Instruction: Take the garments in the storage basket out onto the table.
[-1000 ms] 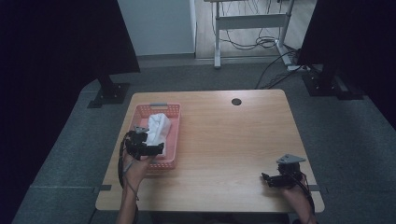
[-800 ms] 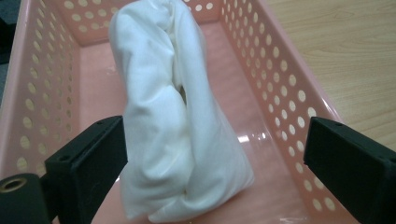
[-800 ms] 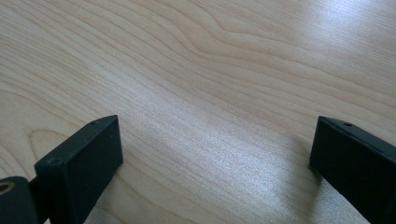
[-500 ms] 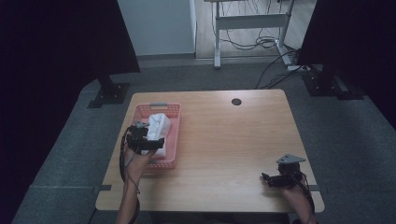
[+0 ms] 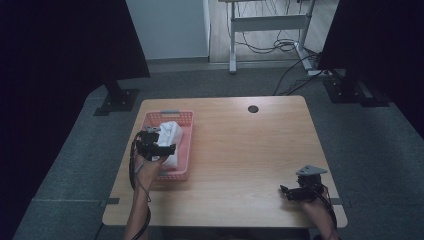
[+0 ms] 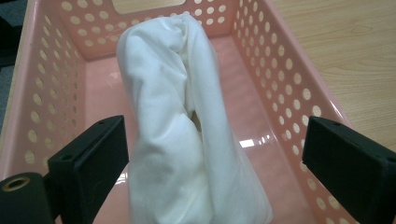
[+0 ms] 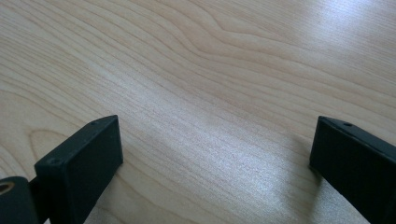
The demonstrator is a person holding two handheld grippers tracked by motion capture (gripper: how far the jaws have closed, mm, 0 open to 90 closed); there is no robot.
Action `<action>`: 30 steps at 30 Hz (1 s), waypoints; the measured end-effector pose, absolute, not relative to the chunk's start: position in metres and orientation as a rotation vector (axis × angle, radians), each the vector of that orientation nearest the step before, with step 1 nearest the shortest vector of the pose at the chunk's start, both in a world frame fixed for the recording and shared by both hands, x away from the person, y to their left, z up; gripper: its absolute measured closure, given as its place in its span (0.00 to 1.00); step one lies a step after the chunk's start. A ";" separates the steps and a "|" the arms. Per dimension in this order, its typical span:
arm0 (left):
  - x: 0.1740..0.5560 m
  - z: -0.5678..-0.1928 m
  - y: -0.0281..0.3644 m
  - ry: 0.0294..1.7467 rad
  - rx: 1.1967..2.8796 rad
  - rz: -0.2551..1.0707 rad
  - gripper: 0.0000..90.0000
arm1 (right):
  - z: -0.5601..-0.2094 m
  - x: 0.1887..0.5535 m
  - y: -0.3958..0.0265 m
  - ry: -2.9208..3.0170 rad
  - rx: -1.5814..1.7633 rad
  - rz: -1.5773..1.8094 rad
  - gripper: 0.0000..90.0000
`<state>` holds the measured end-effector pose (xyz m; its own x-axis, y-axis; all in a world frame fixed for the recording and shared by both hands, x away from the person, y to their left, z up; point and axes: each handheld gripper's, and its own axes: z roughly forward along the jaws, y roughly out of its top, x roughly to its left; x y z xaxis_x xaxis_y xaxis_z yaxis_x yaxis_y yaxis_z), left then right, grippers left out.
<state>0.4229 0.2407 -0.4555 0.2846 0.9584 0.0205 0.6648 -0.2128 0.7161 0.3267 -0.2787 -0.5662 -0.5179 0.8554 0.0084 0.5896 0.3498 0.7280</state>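
Left gripper [image 6: 215,154] spread wide around white cloth [image 6: 187,130] in pink basket [image 6: 289,93], unclamped

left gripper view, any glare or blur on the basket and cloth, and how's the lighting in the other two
Left gripper view: sharp, with small glints on the basket floor beside the white cloth. High view: dim, with dark corners, table evenly lit. Right gripper view: soft sheen on the wood, with faint shadows by the jaws.

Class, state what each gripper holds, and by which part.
Nothing is held. The left gripper is open astride the white cloth; the right gripper is open over bare table.
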 end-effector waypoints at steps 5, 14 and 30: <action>0.429 -0.455 0.241 1.457 1.965 0.637 0.07 | -0.566 0.327 -0.279 2.244 1.268 0.976 0.02; 0.440 -0.456 0.242 1.467 1.960 0.637 0.07 | -0.566 0.327 -0.279 2.244 1.269 0.976 0.02; 0.461 -0.465 0.246 1.485 1.960 0.622 0.07 | -0.566 0.327 -0.279 2.245 1.269 0.975 0.02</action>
